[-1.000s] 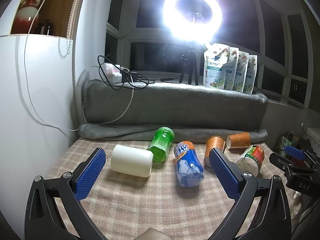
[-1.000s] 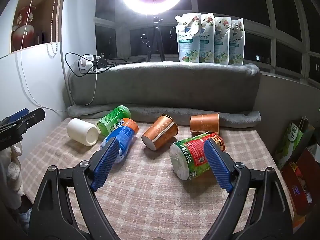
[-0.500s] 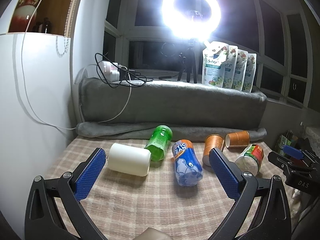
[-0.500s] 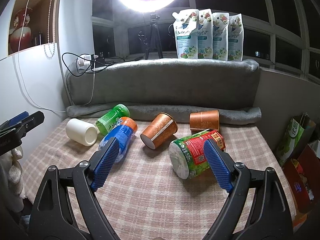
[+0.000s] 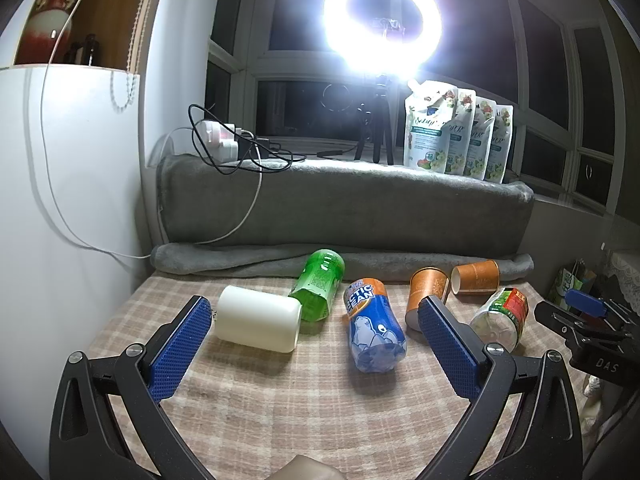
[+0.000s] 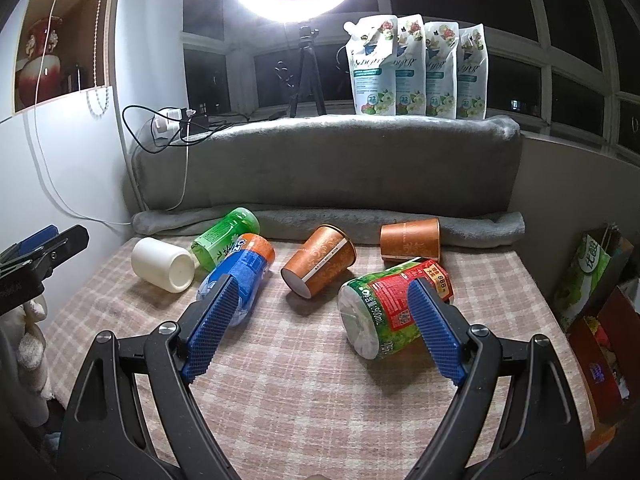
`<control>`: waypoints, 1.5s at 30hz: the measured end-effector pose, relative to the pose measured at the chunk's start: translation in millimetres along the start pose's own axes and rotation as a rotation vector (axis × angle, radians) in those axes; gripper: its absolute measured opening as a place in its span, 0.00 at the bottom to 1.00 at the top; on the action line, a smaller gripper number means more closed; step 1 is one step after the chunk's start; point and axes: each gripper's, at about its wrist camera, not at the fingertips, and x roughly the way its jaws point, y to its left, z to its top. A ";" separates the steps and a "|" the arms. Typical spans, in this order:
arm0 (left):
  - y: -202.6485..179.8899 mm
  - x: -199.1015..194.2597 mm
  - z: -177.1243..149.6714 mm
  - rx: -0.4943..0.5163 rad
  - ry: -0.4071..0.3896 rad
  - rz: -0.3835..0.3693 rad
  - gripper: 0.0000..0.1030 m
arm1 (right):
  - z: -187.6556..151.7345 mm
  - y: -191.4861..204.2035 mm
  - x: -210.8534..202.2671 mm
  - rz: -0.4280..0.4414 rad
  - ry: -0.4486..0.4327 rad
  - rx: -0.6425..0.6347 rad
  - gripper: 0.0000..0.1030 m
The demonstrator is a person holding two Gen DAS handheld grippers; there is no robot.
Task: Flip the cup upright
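My left gripper hangs over the checked cloth counter, its blue-padded fingers spread wide and holding nothing. Between them lie a white plastic cylinder cup on its side and, just beside it, a blue-and-orange labelled bottle; a green bottle touches the white cup's far end. My right gripper is likewise spread and empty. Ahead of it an orange patterned paper cup lies tipped over, base toward me, with a second orange paper cup on its side near the grey rolled blanket. A green-and-red tub rests against my right finger's near side.
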 end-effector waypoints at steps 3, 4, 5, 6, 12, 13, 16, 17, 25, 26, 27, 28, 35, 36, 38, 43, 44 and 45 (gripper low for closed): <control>1.0 -0.4 -0.1 -0.001 -0.002 -0.001 0.99 | 1.1 0.5 1.0 0.000 0.002 0.001 0.86; 1.5 -0.2 -0.1 -0.002 -0.001 -0.001 0.99 | 1.5 0.5 0.6 0.000 0.001 0.000 0.86; 1.6 -0.1 0.0 -0.002 -0.001 -0.001 0.99 | 1.6 0.5 0.7 0.001 0.001 0.000 0.86; 1.9 -0.1 -0.1 -0.002 -0.001 -0.002 0.99 | 1.4 0.4 0.9 0.001 0.001 0.000 0.86; 1.8 -0.3 0.2 -0.004 0.002 -0.002 0.99 | 1.5 0.6 1.5 0.002 0.004 0.002 0.86; 1.9 -0.3 0.2 -0.005 0.002 -0.002 0.99 | 0.9 0.9 2.3 0.003 0.006 0.003 0.86; 1.1 -0.2 0.6 -0.005 0.003 0.000 0.99 | 2.5 2.6 3.7 0.008 0.009 0.004 0.86; 1.2 -0.2 0.5 -0.005 0.002 0.000 0.99 | 2.7 3.0 3.9 0.007 0.009 0.004 0.86; 2.3 0.1 0.0 -0.007 0.004 -0.002 0.99 | 3.7 5.4 6.0 0.011 0.012 0.004 0.86; 2.5 0.2 0.0 -0.007 0.004 -0.002 0.99 | 4.1 4.4 5.9 0.010 0.012 0.004 0.86; 2.6 0.1 0.0 -0.008 0.005 -0.003 0.99 | 4.1 5.0 6.2 0.010 0.012 0.004 0.86; 2.3 0.0 -0.2 -0.008 0.005 -0.002 0.99 | 3.9 5.3 6.3 0.011 0.012 0.003 0.86; 3.3 1.8 -1.0 -0.009 0.009 0.000 0.99 | 7.3 10.1 12.6 0.023 0.024 0.001 0.86; 4.3 2.6 -1.2 -0.010 0.010 0.001 0.99 | 8.6 9.7 14.2 0.027 0.028 0.002 0.86; 5.9 4.1 -1.5 -0.012 0.014 0.003 0.99 | 9.8 11.8 16.9 0.032 0.033 0.000 0.86; 13.2 8.1 -3.7 -0.019 0.029 0.006 0.99 | 16.1 11.6 27.8 0.056 0.058 0.002 0.86; 15.7 9.1 -5.2 -0.019 0.034 0.009 0.99 | 17.5 11.2 30.9 0.061 0.065 0.007 0.86; 18.2 10.1 -6.4 -0.020 0.040 0.011 0.99 | 19.3 11.0 34.1 0.066 0.071 0.011 0.86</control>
